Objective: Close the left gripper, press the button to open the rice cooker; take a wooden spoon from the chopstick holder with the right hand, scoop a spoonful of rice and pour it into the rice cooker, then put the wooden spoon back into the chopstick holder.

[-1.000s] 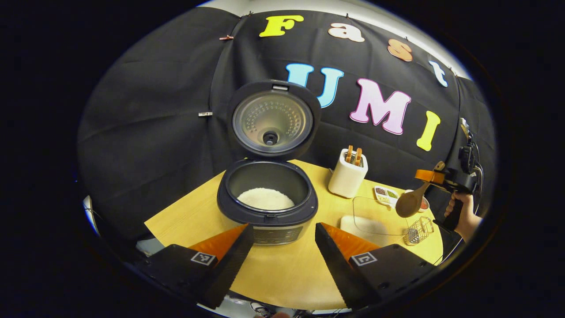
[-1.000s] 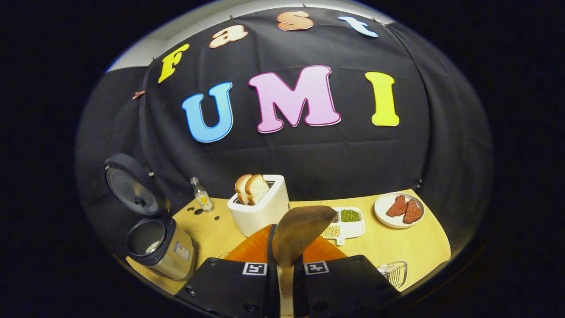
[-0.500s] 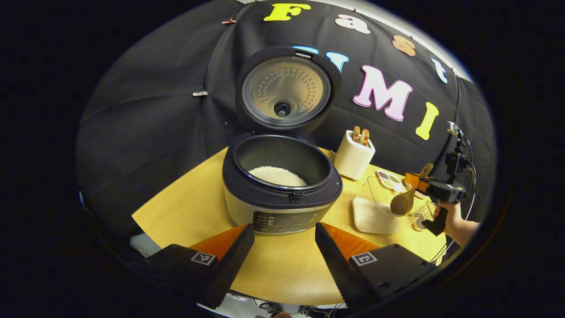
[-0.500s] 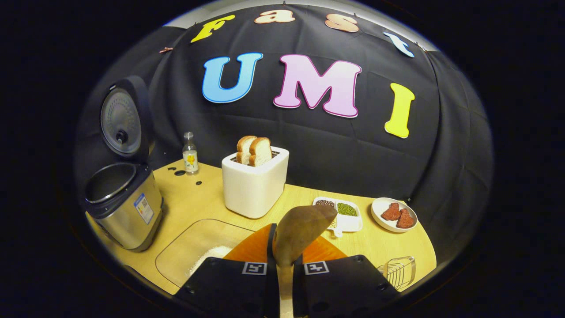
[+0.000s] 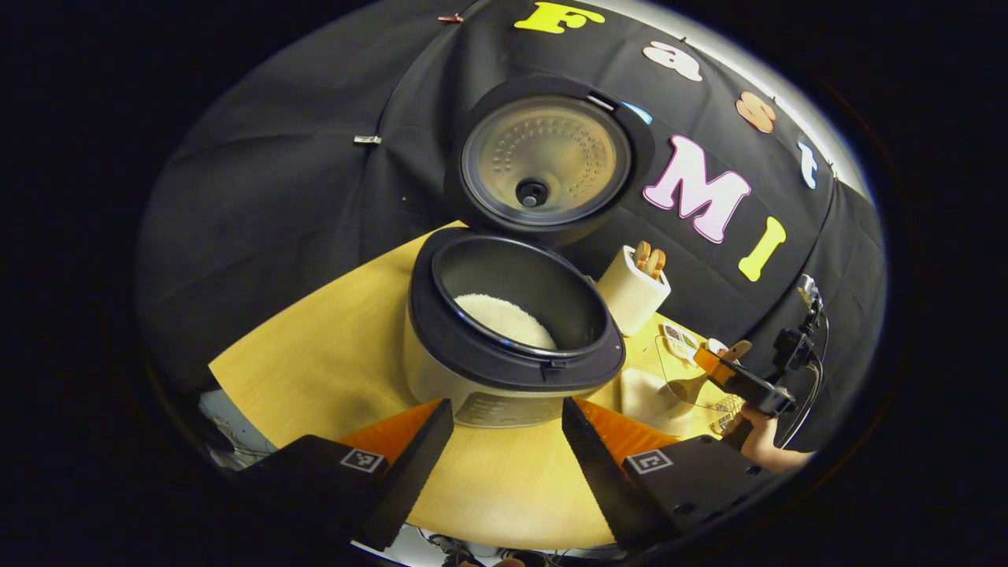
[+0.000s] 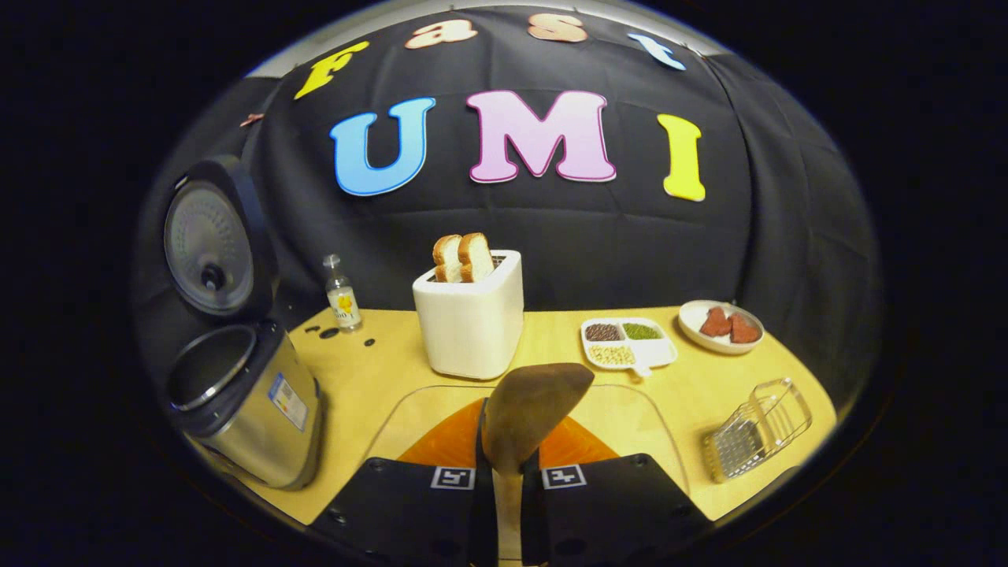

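Since a second ago the left gripper view has closed in on the cooker (image 5: 512, 331), whose lid stands up and whose pot holds rice, so the button step looks done; the left gripper (image 5: 504, 457) hangs before it, jaws apart and empty. From the right gripper view, the right gripper (image 6: 508, 488) has dropped toward the clear rice tray (image 6: 630, 409) at the worktop's near edge, jaws clamped on the spoon (image 6: 528, 413), its bowl empty, so scooping, pouring and returning it to the holder (image 6: 752, 429) near the right corner remain; the cooker's side label is too small to read.
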A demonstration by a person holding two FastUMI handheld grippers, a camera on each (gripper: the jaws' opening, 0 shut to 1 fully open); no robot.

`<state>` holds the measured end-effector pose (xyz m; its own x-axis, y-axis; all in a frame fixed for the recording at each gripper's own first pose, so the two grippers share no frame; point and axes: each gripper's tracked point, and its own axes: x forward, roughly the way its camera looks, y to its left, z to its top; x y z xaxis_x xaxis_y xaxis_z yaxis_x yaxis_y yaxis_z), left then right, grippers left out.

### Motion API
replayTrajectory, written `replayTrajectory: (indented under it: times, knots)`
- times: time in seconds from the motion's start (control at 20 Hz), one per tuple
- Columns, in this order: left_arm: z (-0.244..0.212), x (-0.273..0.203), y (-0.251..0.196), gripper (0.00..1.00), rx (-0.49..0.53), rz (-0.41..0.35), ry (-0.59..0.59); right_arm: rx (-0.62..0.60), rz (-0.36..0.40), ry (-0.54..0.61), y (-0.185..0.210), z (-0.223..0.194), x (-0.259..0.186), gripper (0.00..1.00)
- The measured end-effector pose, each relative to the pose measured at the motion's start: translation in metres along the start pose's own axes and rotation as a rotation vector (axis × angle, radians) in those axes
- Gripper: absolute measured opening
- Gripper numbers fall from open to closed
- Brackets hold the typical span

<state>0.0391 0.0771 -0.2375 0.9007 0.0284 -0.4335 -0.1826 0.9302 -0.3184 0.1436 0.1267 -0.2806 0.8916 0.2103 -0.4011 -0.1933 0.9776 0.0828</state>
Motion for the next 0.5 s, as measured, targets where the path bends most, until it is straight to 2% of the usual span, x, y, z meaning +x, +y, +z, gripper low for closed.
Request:
replayTrajectory:
  times: [0.2,0.5]
  knots:
    - [0.0,-0.011,0.004,0.96,0.03,-0.007,0.007,0.171,-0.011,0.051,0.015,-0.005,-0.001,0.16]
    - [0.006,-0.021,-0.008,0.96,0.059,-0.027,-0.012,0.489,-0.061,0.127,0.012,-0.013,0.0,0.16]
